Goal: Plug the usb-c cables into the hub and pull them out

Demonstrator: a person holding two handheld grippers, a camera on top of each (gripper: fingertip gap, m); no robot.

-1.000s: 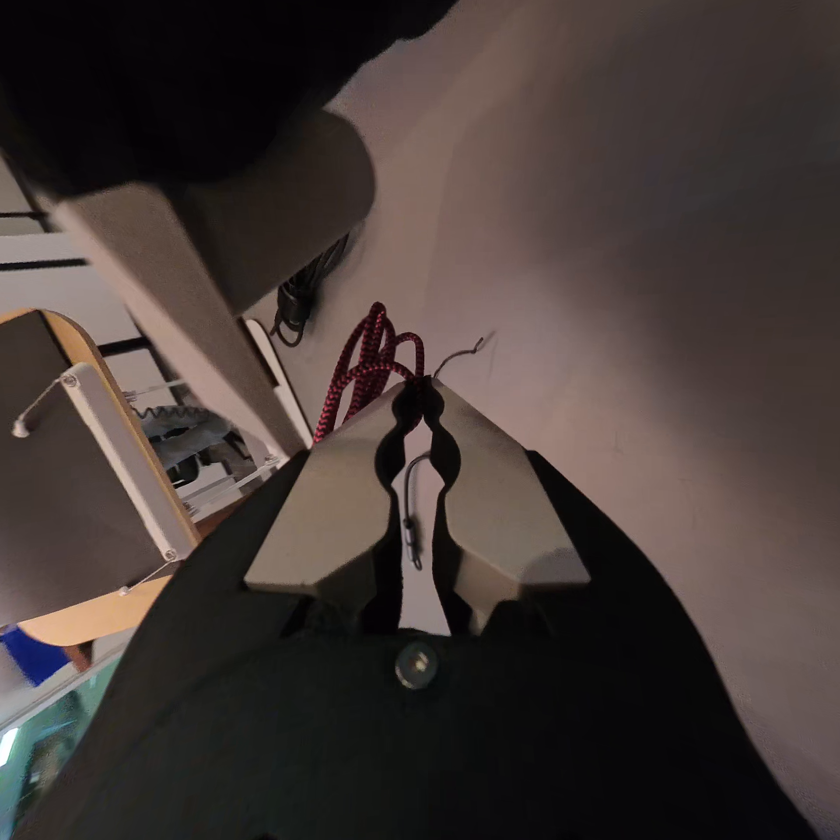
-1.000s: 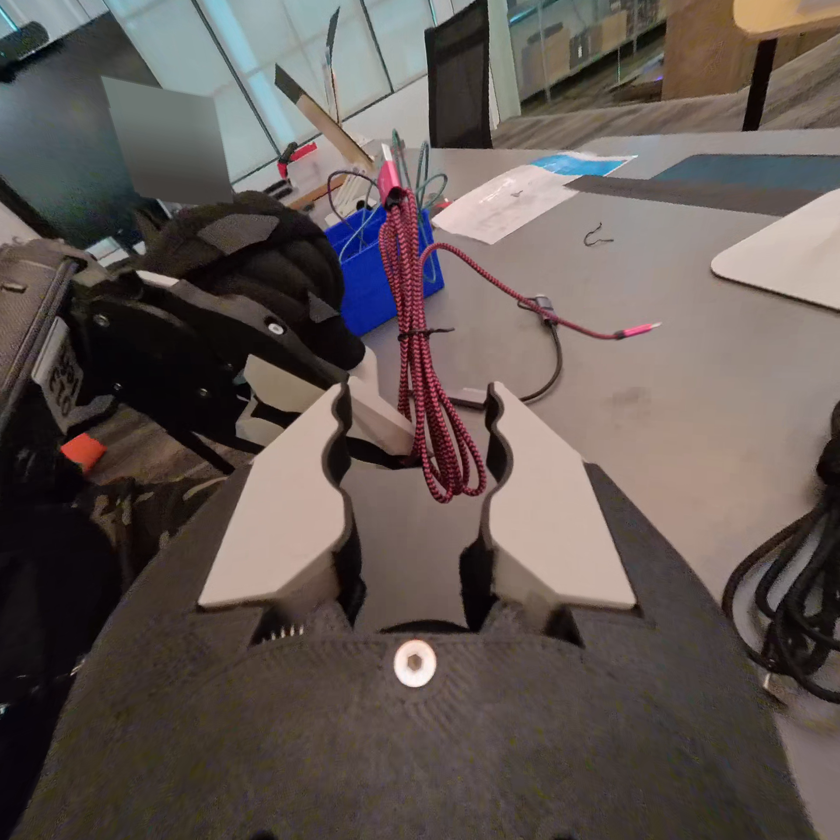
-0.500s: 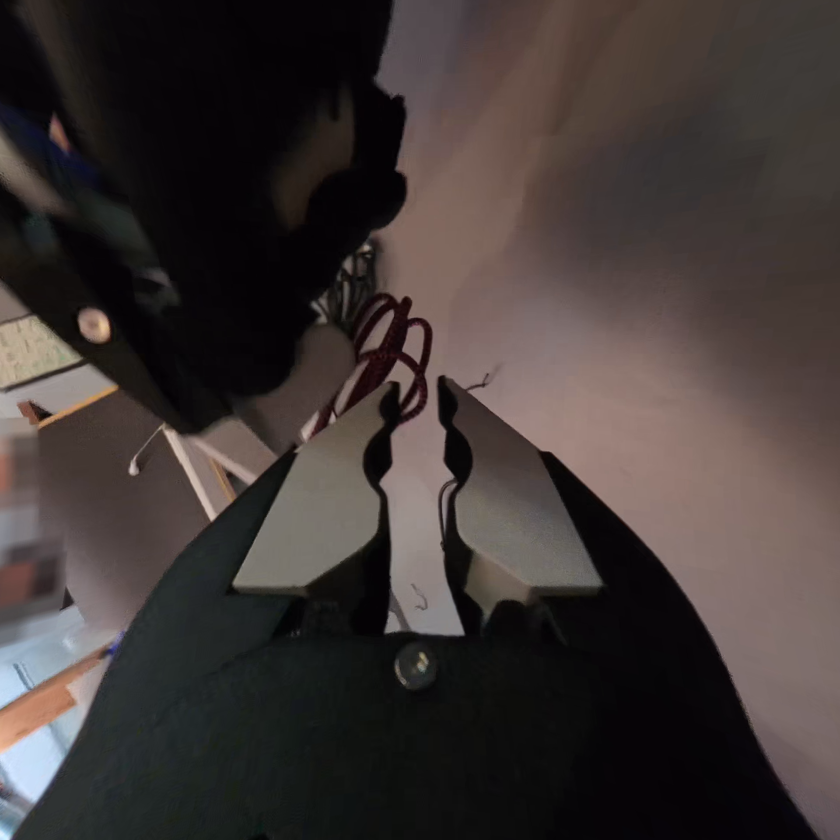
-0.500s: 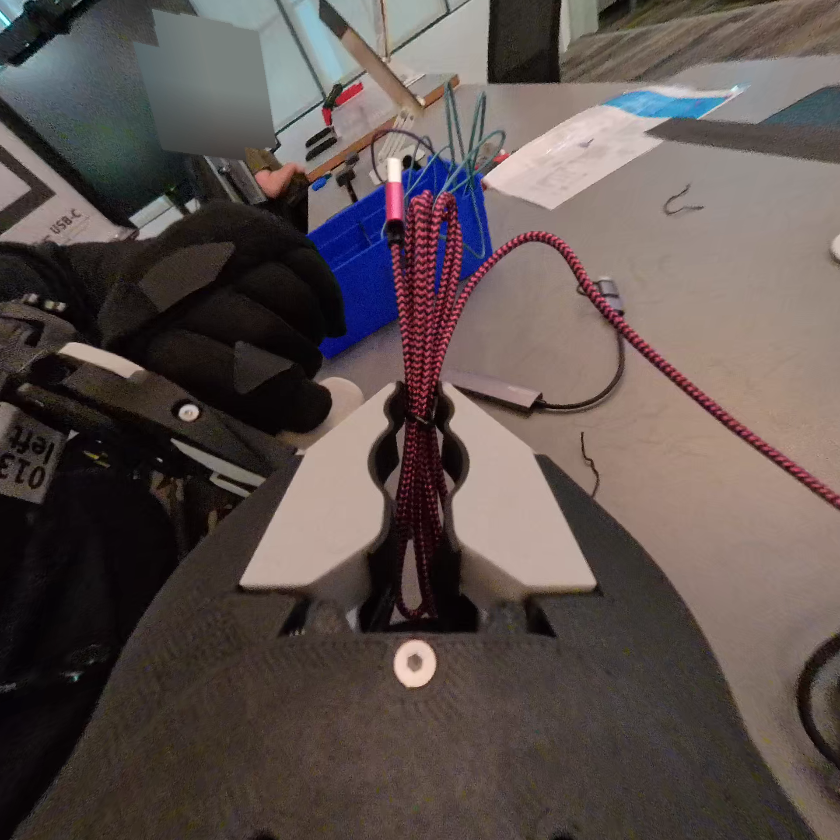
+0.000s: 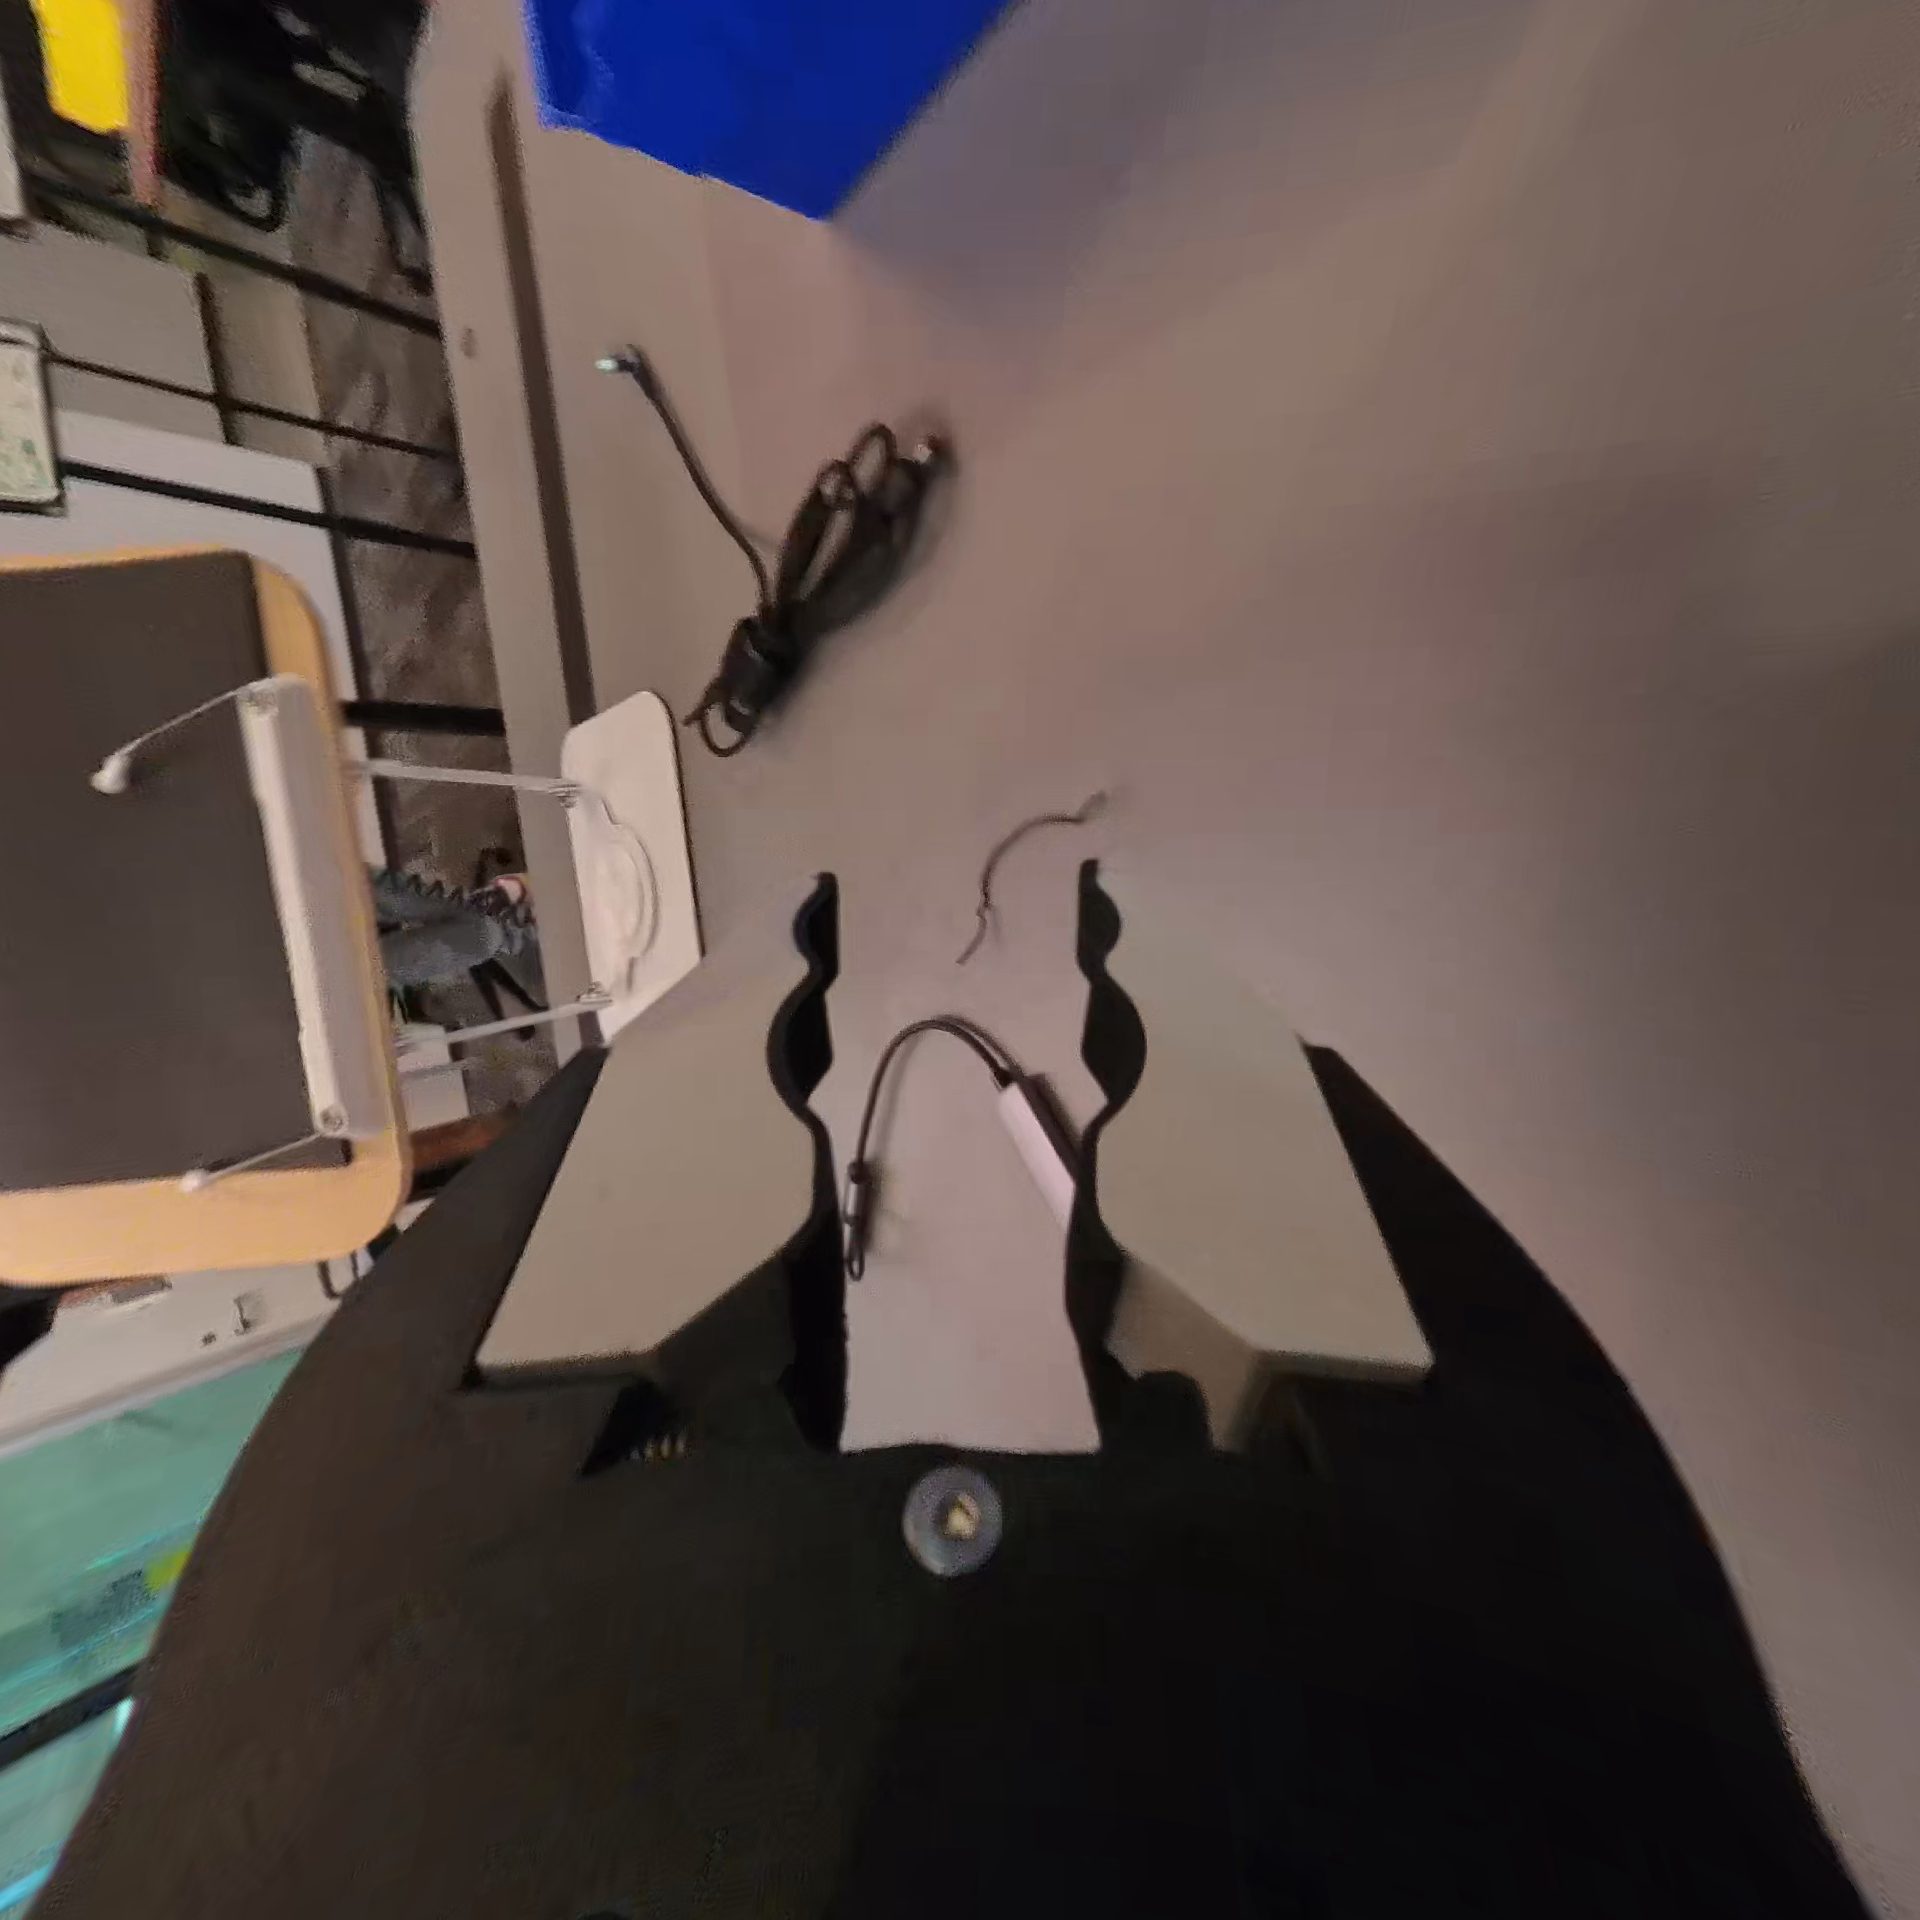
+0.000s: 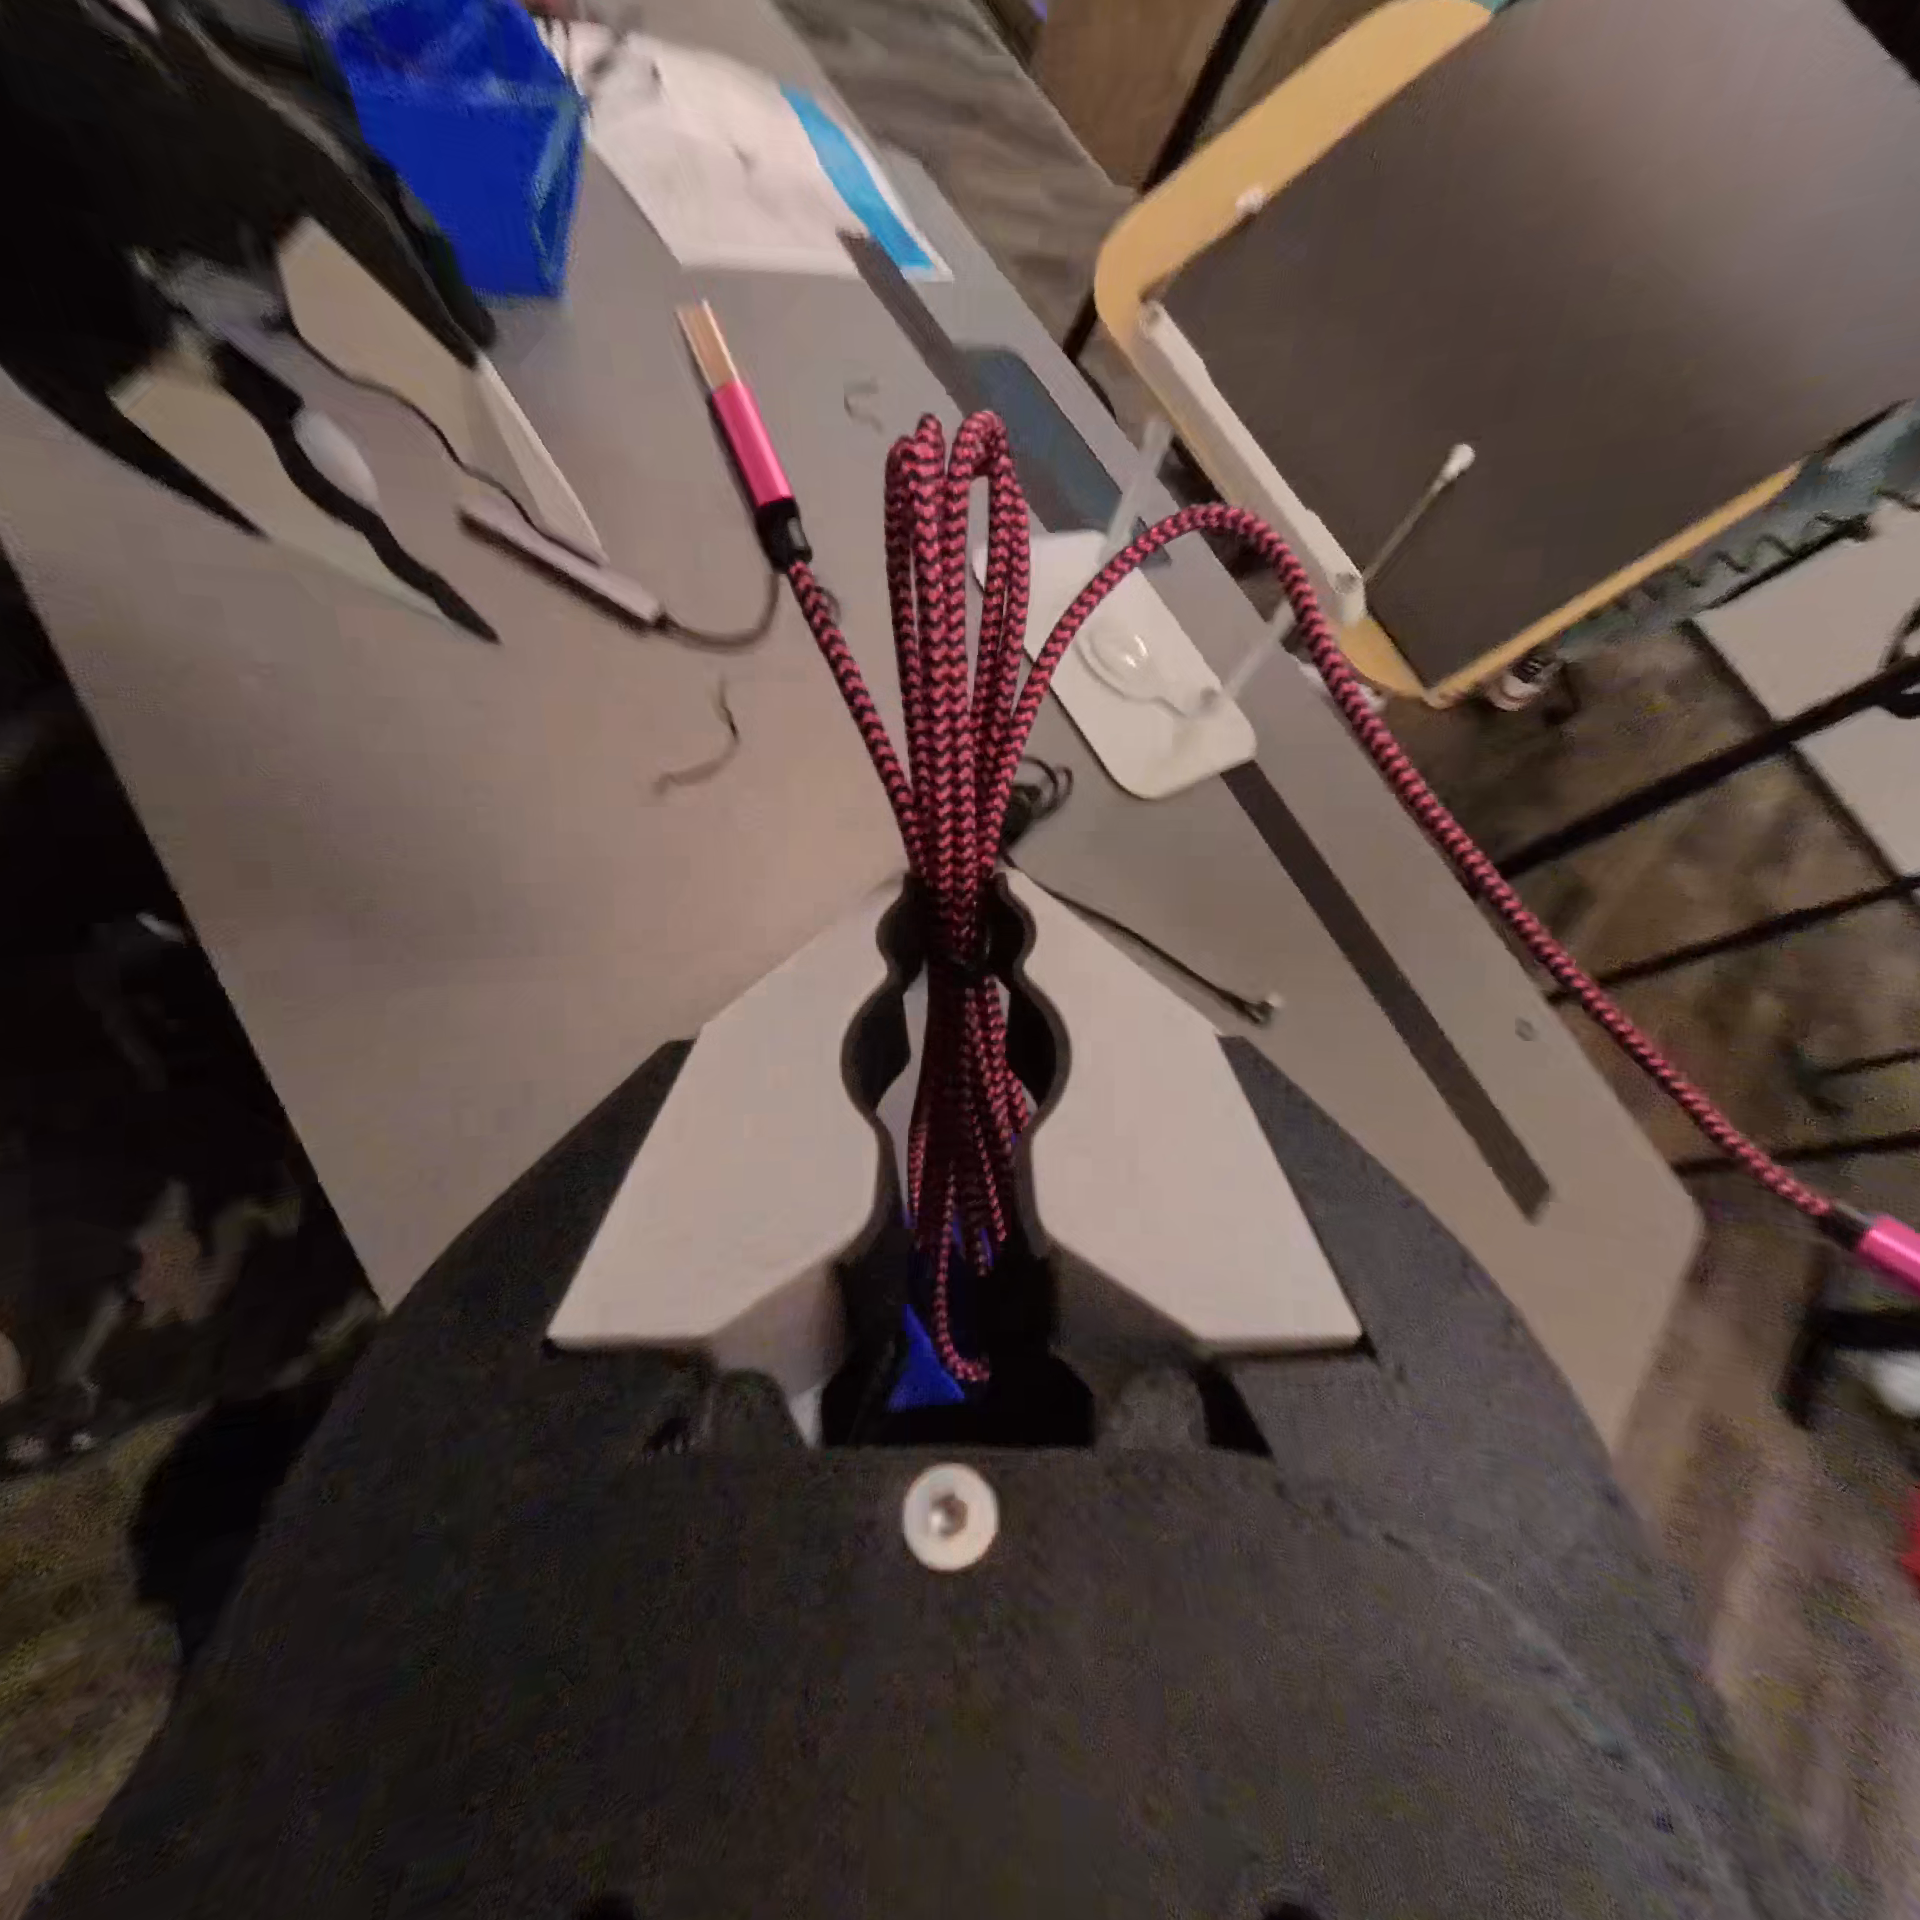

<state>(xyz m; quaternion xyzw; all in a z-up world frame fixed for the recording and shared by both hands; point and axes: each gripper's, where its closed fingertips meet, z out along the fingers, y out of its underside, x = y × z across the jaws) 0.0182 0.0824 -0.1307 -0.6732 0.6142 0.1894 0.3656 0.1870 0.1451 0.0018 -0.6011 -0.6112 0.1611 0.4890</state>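
pink braided cable [image 6: 951, 665] bundle sits pinched in right claw [image 6: 954, 914]; left claw [image 5: 954, 883] gapes wide, empty.

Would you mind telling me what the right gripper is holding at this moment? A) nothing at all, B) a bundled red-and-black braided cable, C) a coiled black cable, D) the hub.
B: the right gripper is shut on the bundled red-and-black braided cable, while the coiled black cable lies on the table and the hub rests untouched.
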